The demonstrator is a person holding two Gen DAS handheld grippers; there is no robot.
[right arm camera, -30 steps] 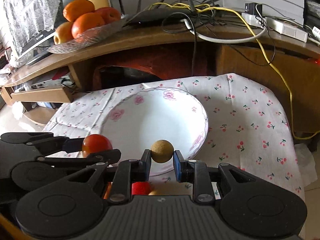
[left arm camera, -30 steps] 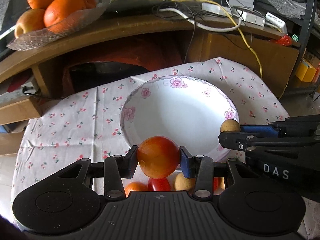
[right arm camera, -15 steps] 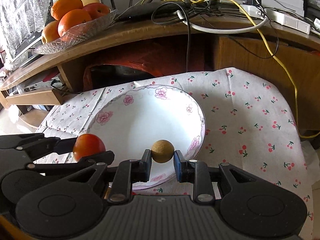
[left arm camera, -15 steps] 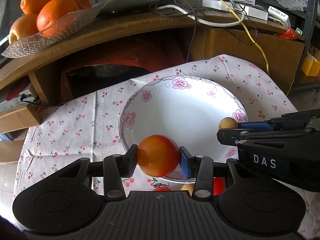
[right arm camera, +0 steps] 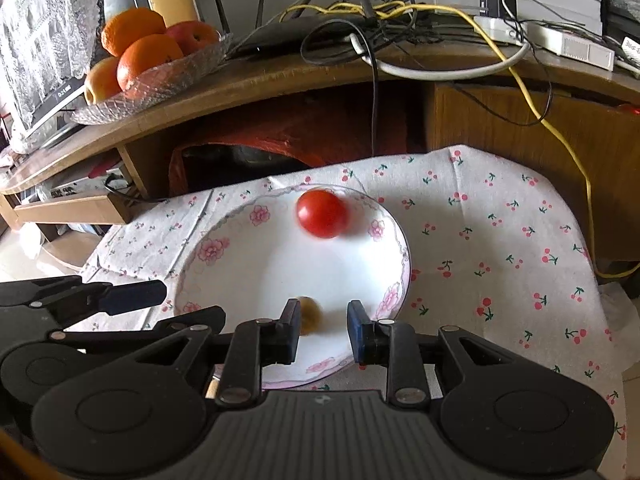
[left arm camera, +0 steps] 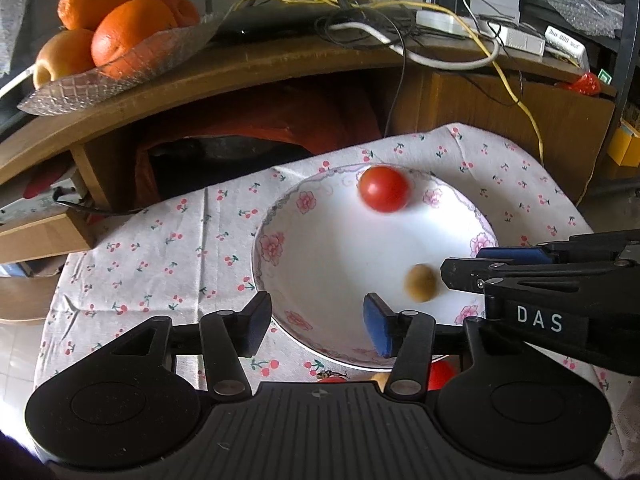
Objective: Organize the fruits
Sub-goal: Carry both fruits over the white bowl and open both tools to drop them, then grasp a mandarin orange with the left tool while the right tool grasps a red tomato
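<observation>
A low surface draped in a white cloth printed with small red cherries (left arm camera: pixel 168 240) lies ahead of and beneath both claws. Directly on the cloth rests a wide white ceramic plate with pink flowers round its rim (left arm camera: pixel 276 248), just beyond the left claw's fingertips. Small red and yellowish fruits (left arm camera: pixel 440 374) lie on the cloth under that claw, mostly hidden.

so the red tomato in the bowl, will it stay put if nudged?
Probably not: the red tomato is round and blurred, likely rolling already. The bowl's sloped wall should send it back toward the centre. Its glossy skin may slip against gripper pads.
</observation>
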